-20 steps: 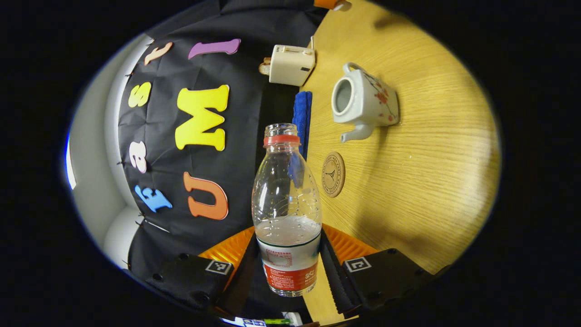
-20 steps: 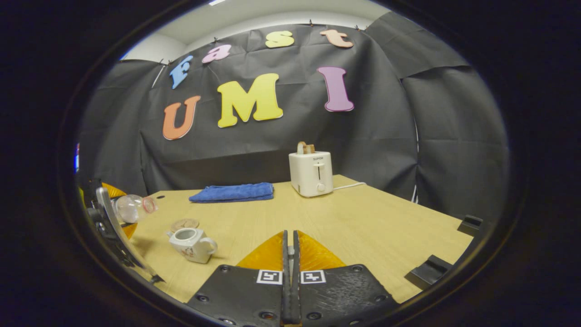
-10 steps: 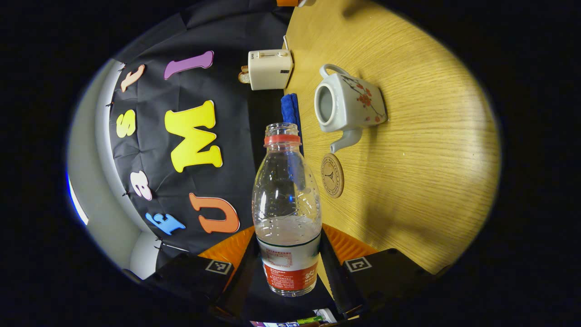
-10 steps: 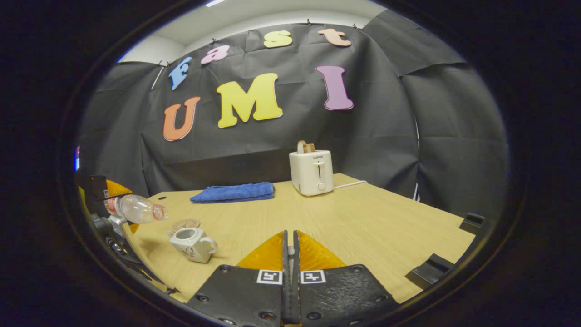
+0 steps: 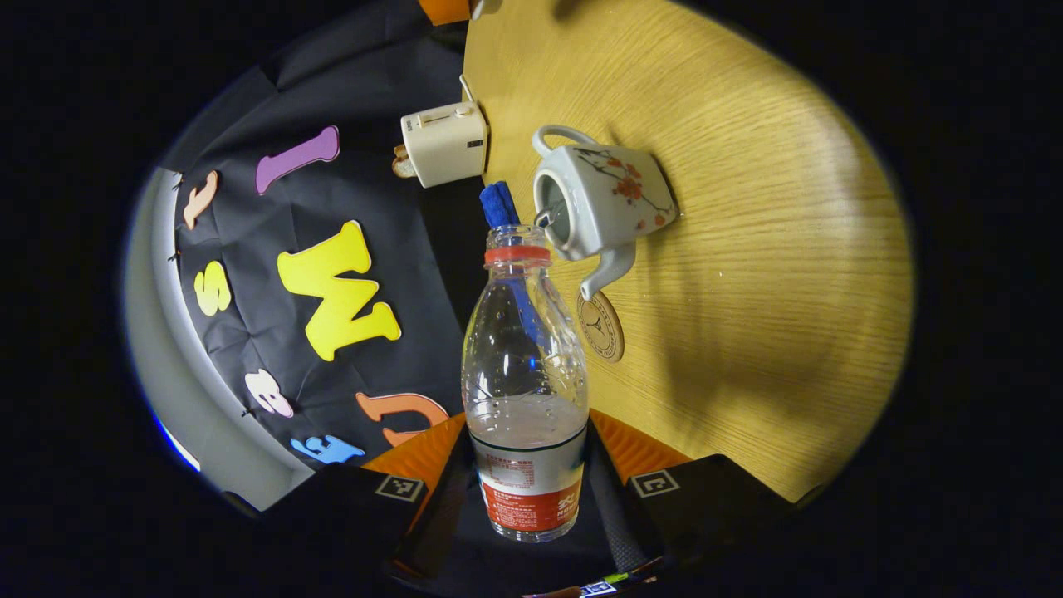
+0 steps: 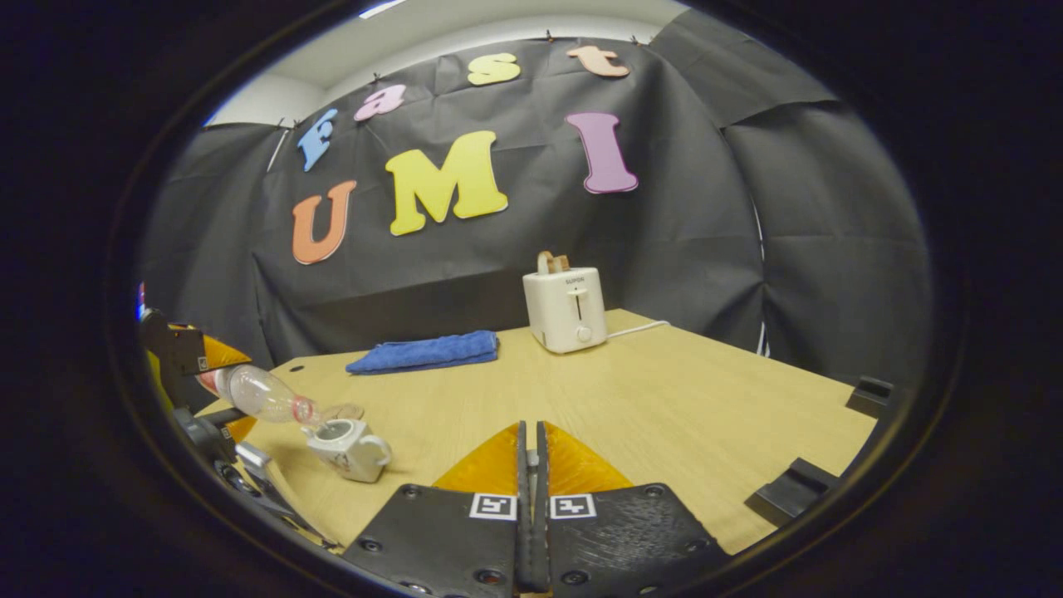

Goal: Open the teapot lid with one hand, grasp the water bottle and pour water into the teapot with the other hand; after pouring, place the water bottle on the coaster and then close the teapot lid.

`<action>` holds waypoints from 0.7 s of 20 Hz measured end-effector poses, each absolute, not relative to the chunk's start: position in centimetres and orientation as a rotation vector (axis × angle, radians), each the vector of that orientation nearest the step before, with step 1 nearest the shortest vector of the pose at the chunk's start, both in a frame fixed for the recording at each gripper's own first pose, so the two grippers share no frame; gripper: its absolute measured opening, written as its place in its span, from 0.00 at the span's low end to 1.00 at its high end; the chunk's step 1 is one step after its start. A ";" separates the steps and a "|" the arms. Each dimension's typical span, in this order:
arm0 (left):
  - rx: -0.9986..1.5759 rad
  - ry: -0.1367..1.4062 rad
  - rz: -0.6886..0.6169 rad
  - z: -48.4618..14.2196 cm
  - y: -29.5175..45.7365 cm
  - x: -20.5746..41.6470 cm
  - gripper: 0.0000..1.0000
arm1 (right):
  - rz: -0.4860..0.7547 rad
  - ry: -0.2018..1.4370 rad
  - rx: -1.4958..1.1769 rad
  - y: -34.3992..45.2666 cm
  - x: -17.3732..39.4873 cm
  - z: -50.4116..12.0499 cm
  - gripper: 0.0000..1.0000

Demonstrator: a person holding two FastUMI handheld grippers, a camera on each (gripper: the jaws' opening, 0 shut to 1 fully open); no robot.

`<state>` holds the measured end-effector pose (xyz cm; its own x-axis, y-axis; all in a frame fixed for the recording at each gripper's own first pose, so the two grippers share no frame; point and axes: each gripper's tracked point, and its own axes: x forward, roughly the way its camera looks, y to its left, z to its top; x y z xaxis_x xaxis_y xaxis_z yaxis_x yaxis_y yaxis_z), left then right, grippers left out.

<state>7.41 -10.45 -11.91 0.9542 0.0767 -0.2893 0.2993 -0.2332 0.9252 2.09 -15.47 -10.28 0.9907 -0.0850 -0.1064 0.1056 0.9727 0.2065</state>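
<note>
In the left gripper view the left gripper (image 5: 528, 490) sits at the bottom centre of the frame, clamped on the water bottle (image 5: 525, 390), a finger pressing each side of the labelled lower body. The bottle runs up the middle of the picture, cap off, its open neck with the red ring reaching the rim of the teapot (image 5: 602, 203) in the upper centre. The teapot has no lid on; its round opening faces the bottle mouth, handle at the top, spout pointing down toward the coaster (image 5: 603, 325), which lies on the wooden table (image 5: 772, 274) just right of the bottle's shoulder. Water sits low in the bottle, near the label. A white toaster (image 5: 442, 154) and a folded blue towel (image 5: 498, 203) sit in the upper left-centre, at the table's edge.

Over to the right gripper view: the right gripper (image 6: 531, 465) fills the bottom centre, its two fingers pressed together; whether anything is pinched between them I cannot tell. At lower left the bottle (image 6: 262, 394) is tilted, neck down over the open teapot (image 6: 349, 444), the coaster (image 6: 342, 411) just behind. The toaster (image 6: 565, 307) and towel (image 6: 428, 351) stand mid-frame toward the table's (image 6: 664, 399) far edge.
</note>
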 end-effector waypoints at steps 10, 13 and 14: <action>1.931 0.306 -0.207 -10.4 -11.0 7.8 0.75 | -0.087 0.103 0.214 -15.3 2.2 -10.3 0.00; 1.986 0.312 -0.206 -9.8 -11.2 7.9 0.75 | -0.084 0.099 0.208 -15.2 2.0 -10.1 0.00; 2.007 0.312 -0.205 -9.6 -11.2 7.9 0.75 | -0.082 0.096 0.208 -15.3 1.9 -10.0 0.00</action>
